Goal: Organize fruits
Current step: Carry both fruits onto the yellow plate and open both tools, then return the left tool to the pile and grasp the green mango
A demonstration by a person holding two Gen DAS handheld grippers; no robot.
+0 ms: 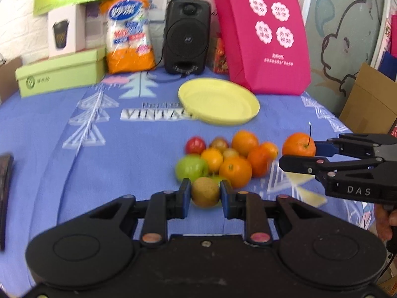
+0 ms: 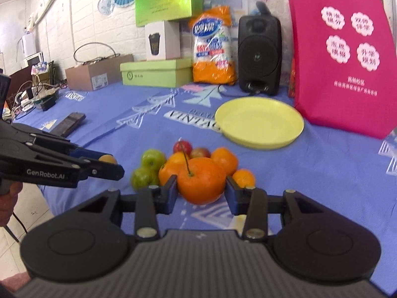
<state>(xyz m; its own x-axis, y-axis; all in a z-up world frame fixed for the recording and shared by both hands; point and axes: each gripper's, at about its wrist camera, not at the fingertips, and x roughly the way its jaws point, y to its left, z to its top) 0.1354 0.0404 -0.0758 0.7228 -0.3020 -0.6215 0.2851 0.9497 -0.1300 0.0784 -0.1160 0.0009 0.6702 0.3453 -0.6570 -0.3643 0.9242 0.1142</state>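
Two claws clenched: left claw point(image 1: 205, 195) on brown fruit point(image 1: 205, 191), right claw point(image 2: 201, 191) on orange point(image 2: 201, 180) (stem up).

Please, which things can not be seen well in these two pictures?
- Fruit pile, left wrist view: blurred; rear fruits half hidden by front ones.
- Pink bag, right wrist view: top cut off by edge.
- Small print on bag: too small.
- Dark flat object: cut off at left edge.

White brick wall point(image 2: 82, 12), blue tablecloth point(image 2: 322, 168), tiled floor point(image 2: 32, 206)

Both wrist views face the fruit pile point(image 1: 223, 159) closely.
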